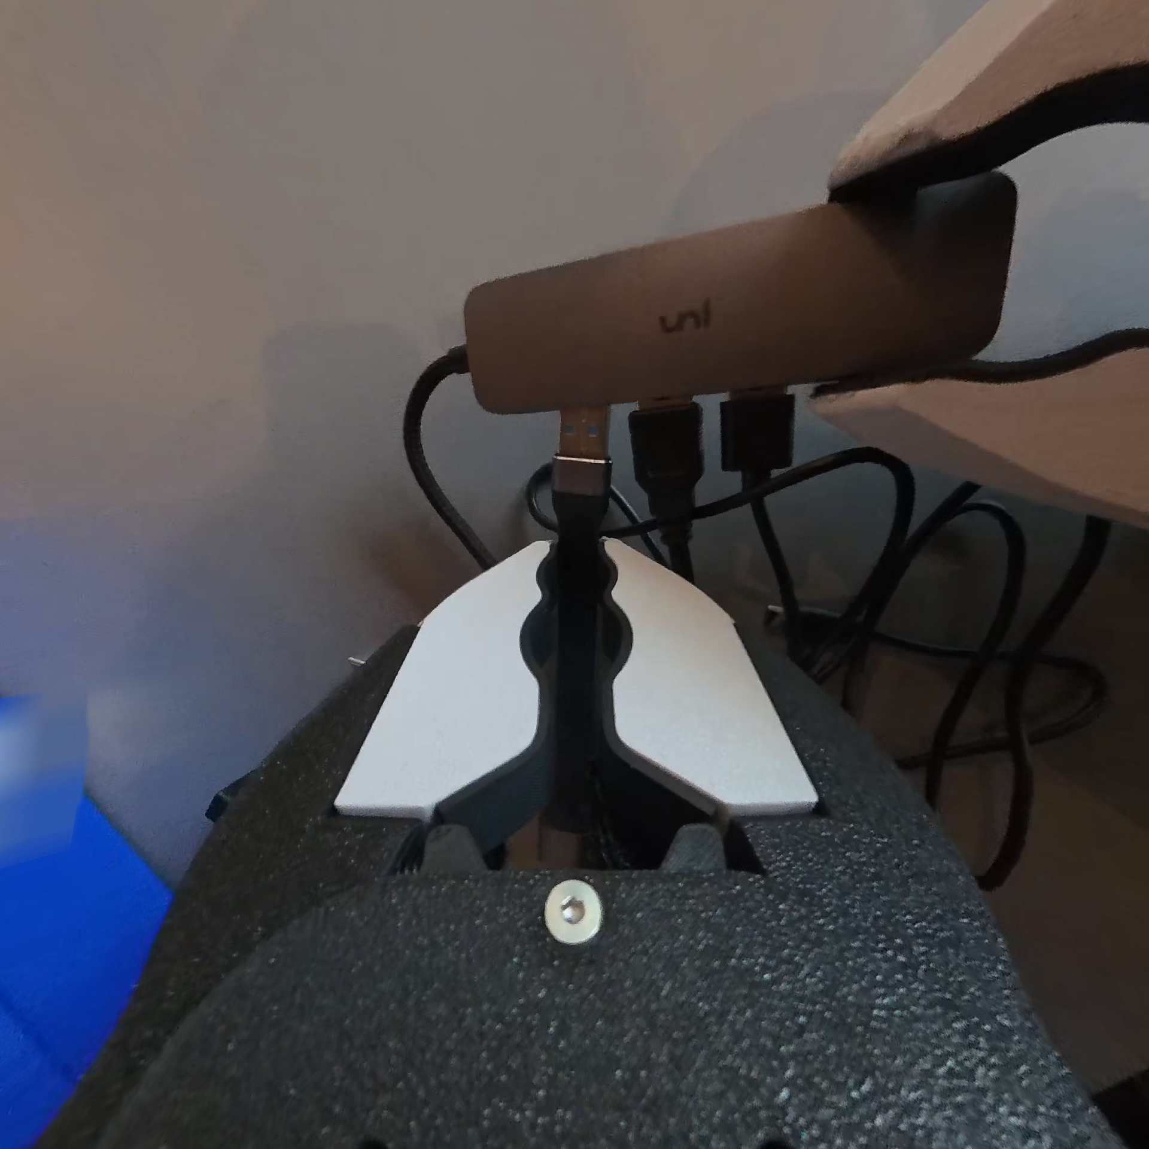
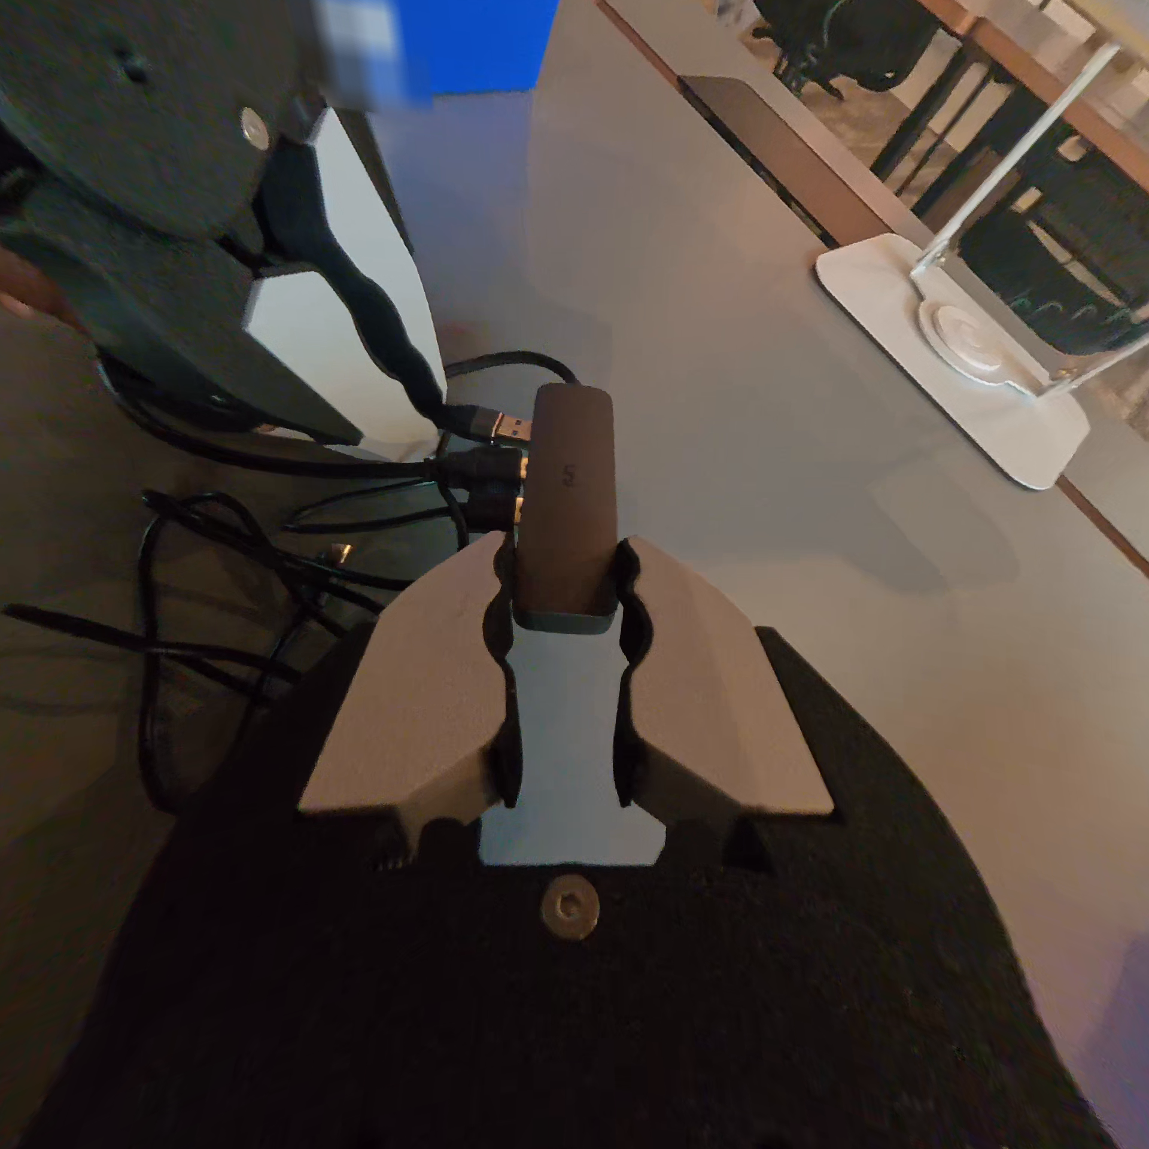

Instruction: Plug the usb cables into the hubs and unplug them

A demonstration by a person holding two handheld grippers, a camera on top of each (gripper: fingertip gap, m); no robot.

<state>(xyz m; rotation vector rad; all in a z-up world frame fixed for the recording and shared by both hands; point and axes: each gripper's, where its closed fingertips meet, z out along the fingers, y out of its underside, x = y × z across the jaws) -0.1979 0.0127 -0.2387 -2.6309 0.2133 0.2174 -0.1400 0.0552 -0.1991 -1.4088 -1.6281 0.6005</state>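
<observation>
Left gripper [image 1: 577, 547] pinched shut on the strain relief of a black USB cable [image 1: 575, 597], white fingers [image 1: 472, 671] pressed against it from both sides. Metal USB-A plug [image 1: 583, 435] at the cable's far end partly seated in the leftmost port of a grey USB hub [image 1: 733, 311], a good stretch of the metal shell exposed between hub edge and plug collar. Two more black plugs [image 1: 666, 435] seated in the ports just right of it, cables hanging down into a loose tangle of black cords [image 1: 932, 622] on the grey table [image 1: 186, 311].

Right gripper [image 2: 564, 547] clamped on the near end of the same hub [image 2: 569, 491], held above the table [image 2: 746, 497], fingers [image 2: 429, 684] touching its two long sides. Left gripper [image 2: 435, 404] in the far left of that view, plug tip [image 2: 513, 428] just beside the hub's left edge. White stand base [image 2: 932, 360] well apart on the far right of the table.
</observation>
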